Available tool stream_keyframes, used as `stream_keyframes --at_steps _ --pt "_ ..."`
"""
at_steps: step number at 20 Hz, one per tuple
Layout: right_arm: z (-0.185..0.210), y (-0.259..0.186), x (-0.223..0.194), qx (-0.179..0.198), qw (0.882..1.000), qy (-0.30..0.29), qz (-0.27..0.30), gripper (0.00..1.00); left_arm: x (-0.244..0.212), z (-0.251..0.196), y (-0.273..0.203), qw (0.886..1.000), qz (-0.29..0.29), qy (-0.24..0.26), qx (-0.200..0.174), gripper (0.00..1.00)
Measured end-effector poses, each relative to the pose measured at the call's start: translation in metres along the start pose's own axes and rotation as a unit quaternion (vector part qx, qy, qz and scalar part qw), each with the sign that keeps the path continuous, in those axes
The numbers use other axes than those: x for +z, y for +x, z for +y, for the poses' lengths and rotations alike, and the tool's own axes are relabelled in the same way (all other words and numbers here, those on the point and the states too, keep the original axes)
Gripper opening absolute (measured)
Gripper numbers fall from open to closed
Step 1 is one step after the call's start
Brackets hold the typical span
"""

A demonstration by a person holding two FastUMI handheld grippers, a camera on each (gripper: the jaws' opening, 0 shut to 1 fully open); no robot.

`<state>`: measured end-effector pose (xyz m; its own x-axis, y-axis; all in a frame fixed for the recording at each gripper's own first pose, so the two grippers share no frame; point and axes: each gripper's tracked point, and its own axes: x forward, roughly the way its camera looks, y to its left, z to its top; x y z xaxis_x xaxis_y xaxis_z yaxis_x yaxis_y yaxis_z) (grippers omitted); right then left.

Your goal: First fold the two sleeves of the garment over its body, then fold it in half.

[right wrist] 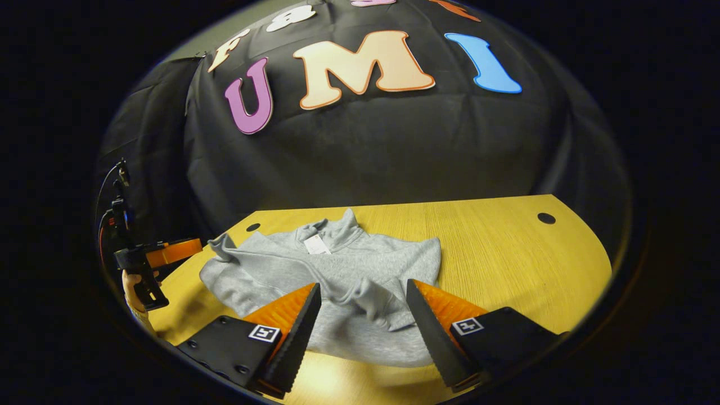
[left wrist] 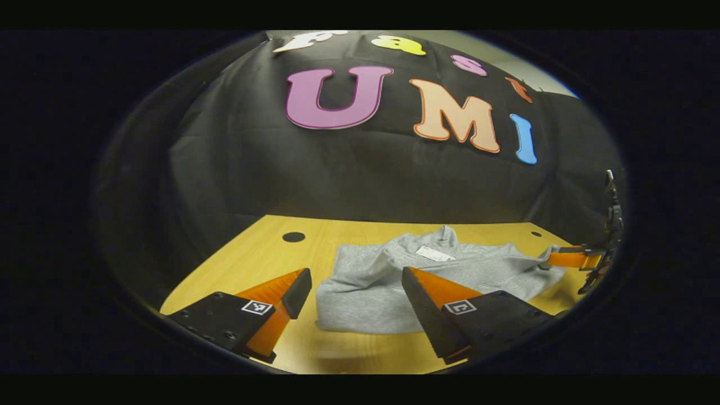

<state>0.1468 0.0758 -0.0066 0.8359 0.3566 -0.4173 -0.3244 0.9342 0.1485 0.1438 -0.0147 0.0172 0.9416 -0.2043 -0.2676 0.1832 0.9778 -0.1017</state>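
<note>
Your left gripper (left wrist: pixel 354 301) hangs with its jaws spread wide and nothing between them, low over the near edge of the grey garment (left wrist: pixel 394 281). Your right gripper (right wrist: pixel 363 315) is likewise wide apart and empty, poised above the hem end. In the left gripper view that right gripper appears at the far right edge, its fingers at the garment's sleeve, though whether they are pinching it there is hard to tell.

The garment lies near the front of the table (right wrist: pixel 506 247), collar (right wrist: pixel 332 228) toward the back wall. One sleeve looks already laid over the body, with loose folds. If you grab only the top layer at the hem, the fold in half may drag that sleeve out; a shallow pinch may slip.

The table is smooth yellow wood with dark round holes (right wrist: pixel 545 217), so cloth could slide. Black cloth (right wrist: pixel 365 152) hangs behind it.
</note>
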Motion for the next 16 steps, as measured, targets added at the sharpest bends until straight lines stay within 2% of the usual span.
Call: stream_keyframes --at_steps 5,9,11,13,16 --pt "0.017 -0.053 0.024 0.006 0.994 -0.023 -0.104 0.97 0.023 0.01 -0.055 0.997 -0.069 0.031 0.027 0.92" --pt "0.027 -0.106 0.034 -0.011 0.978 -0.071 -0.197 0.96 0.024 0.011 -0.099 0.992 -0.111 0.035 0.043 0.94" --pt "0.043 -0.127 0.028 0.004 0.97 -0.085 -0.23 0.96 0.018 0.009 -0.117 0.99 -0.126 0.036 0.048 0.94" --pt "0.054 -0.143 0.017 0.016 0.965 -0.083 -0.248 0.96 0.005 -0.002 -0.139 0.988 -0.141 0.034 0.052 0.94" --pt "0.057 -0.15 -0.002 0.018 0.966 -0.074 -0.249 0.94 -0.008 -0.009 -0.149 0.987 -0.148 0.03 0.051 0.92"
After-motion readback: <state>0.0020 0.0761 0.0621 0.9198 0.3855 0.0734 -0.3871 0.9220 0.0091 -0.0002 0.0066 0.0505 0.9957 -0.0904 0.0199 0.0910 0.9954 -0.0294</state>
